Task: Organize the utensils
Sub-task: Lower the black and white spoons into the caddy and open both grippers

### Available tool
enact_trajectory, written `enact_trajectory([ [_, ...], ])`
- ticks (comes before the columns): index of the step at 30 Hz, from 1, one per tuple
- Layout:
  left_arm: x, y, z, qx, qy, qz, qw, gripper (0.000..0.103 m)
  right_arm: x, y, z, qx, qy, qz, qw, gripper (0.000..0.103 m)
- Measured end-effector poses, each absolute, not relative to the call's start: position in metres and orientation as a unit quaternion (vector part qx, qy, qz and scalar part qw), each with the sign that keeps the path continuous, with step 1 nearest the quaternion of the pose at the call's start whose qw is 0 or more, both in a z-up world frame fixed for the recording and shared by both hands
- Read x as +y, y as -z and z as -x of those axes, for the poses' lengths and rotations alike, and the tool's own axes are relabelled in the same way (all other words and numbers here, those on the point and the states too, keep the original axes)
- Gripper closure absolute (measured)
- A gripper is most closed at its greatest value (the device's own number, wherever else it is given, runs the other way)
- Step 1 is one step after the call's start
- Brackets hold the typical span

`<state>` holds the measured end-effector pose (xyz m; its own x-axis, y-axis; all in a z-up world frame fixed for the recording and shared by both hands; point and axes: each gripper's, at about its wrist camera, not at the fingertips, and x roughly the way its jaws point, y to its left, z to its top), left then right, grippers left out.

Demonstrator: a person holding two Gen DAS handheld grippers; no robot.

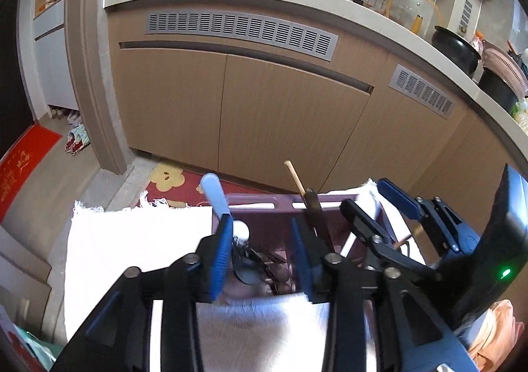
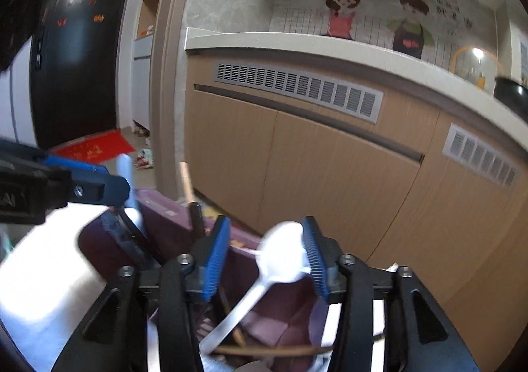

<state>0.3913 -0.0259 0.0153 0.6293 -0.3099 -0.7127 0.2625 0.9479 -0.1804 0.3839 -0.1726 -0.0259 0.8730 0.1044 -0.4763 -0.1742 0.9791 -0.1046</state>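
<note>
Nearest us, the left gripper (image 1: 264, 259) hangs part-open over the purple utensil box (image 1: 260, 207), gripping nothing; the blue-handled spoon (image 1: 216, 197) stands at its ten o'clock. The right gripper (image 2: 267, 259), likewise part-open, lets a white spoon (image 2: 280, 263) tip inside. We should release low, handles upright.

**Both Grippers Angled Downward, Jaws Parted**

The left gripper (image 1: 262, 251) was tilted steeply downward, its blue-padded jaws held apart with a clear gap between them. The right gripper (image 2: 265, 254) was pitched down more shallowly, and its jaws were likewise spread. In the left wrist view the right gripper was seen just to the right, close alongside. No pad could be seen pressing on anything.
</note>
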Motion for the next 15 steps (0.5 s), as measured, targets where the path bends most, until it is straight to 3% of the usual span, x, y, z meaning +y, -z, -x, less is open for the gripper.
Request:
enact_trajectory([
  [4,-0.022,-0.028,-0.377,0.384,0.147,0.032,0.911,0.05,-0.179,0.011,-0.36,0.232,-0.083,0.062,0.967,0.045],
  [9,-0.022,-0.038,-0.359,0.379,0.138,0.035,0.915,0.041,-0.181,-0.011,-0.326,0.21,-0.095,0.077,0.97,0.031],
  [15,-0.013,-0.027,-0.339,0.405,0.12,0.041,0.905,0.034,-0.193,-0.022,-0.308,0.235,-0.103,0.064,0.964,0.03],
])
